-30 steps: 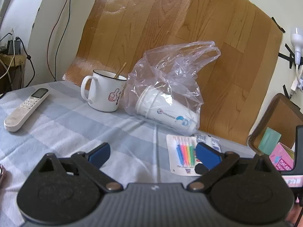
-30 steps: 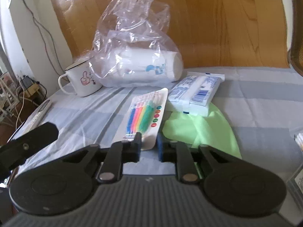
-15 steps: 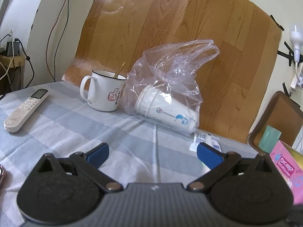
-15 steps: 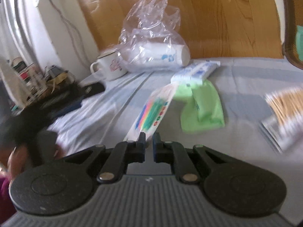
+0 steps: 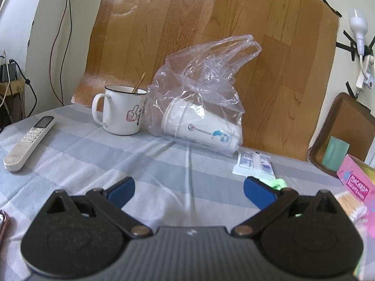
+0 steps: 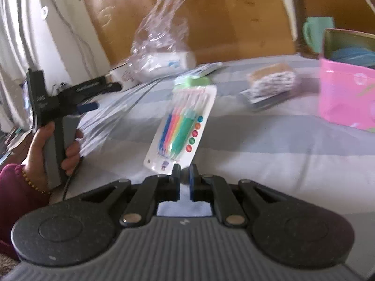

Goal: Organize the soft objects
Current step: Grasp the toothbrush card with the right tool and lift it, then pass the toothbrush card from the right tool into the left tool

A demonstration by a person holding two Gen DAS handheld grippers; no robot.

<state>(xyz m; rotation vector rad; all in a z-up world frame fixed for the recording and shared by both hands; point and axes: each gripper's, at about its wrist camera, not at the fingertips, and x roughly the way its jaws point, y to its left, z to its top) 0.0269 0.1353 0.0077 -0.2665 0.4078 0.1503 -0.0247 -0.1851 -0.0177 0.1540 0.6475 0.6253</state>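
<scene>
Black right gripper (image 6: pixel 184 169) pinches marker pack (image 6: pixel 180 128), loosening.

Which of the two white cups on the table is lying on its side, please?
The paper cup inside the clear plastic bag; the enamel mug stands upright beside it.

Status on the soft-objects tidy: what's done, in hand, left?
Done: only a blue item in the pink box. In hand: right gripper carries the marker pack by a corner, jaws opening; left gripper open, empty. Left: green cloth, tissue pack, both outside it.
</scene>
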